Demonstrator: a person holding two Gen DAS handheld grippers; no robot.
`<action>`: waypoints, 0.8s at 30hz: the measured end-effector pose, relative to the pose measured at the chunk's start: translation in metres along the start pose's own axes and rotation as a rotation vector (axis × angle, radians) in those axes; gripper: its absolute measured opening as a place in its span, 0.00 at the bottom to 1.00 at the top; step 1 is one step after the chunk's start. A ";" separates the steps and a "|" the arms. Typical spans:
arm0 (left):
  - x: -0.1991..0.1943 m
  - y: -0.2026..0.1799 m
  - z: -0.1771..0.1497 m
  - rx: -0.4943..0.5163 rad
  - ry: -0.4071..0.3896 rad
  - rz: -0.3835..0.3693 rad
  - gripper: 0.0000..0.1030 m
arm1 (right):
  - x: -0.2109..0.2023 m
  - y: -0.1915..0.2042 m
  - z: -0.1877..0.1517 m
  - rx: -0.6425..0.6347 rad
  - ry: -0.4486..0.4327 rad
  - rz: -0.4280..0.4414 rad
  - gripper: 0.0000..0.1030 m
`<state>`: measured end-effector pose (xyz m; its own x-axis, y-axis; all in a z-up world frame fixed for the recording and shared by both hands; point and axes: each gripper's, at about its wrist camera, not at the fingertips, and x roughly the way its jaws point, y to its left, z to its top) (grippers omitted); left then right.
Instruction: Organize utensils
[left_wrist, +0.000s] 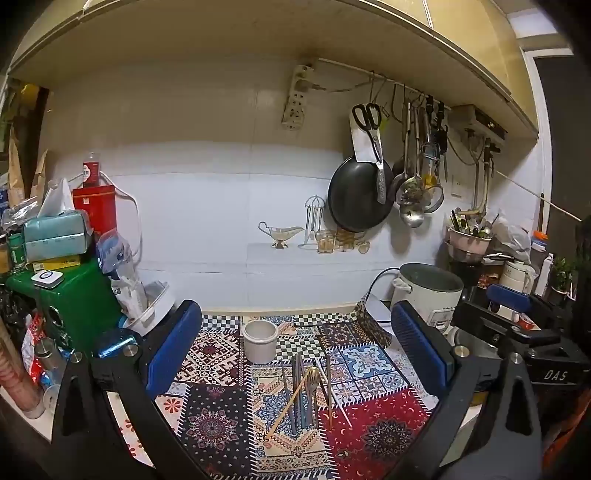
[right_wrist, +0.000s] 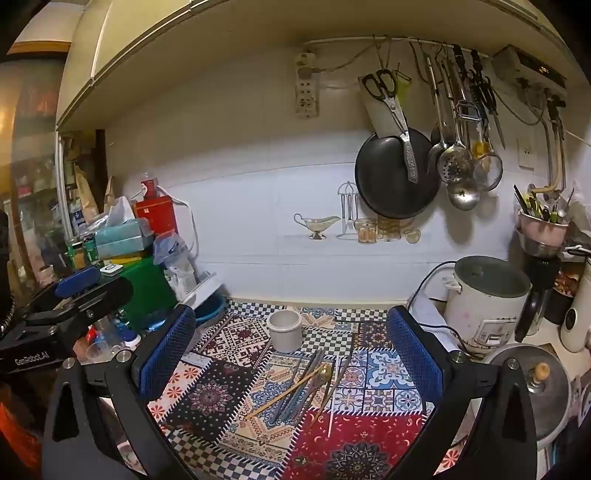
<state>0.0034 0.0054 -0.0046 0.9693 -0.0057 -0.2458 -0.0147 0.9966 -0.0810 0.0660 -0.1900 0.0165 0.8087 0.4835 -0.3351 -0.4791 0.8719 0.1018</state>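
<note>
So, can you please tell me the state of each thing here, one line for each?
Left tool: open, holding nothing.
Right tool: open, holding nothing.
Small white ceramic cup: upright on the cloth, looks empty.
Pile of metal and wooden utensils: lying flat and crossed on the patterned patchwork cloth, none in the cup.
White rice cooker: lid closed, cord attached.

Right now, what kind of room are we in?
Most likely a home kitchen. A black frying pan, scissors and ladles hang on the tiled wall, a rice cooker sits on the counter, and utensils lie beside a white cup on the patterned mat.
</note>
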 end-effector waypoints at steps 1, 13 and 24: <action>0.000 0.000 0.000 -0.001 0.002 -0.001 1.00 | 0.000 0.000 0.000 0.000 -0.001 0.000 1.00; 0.002 0.002 -0.001 -0.003 0.006 -0.003 1.00 | 0.000 0.002 0.001 -0.007 0.002 0.002 1.00; 0.002 0.003 -0.002 -0.006 0.010 -0.003 1.00 | 0.000 0.005 0.000 -0.011 0.003 0.005 1.00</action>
<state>0.0050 0.0082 -0.0075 0.9669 -0.0095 -0.2551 -0.0133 0.9961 -0.0874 0.0637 -0.1859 0.0169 0.8049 0.4879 -0.3378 -0.4871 0.8683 0.0934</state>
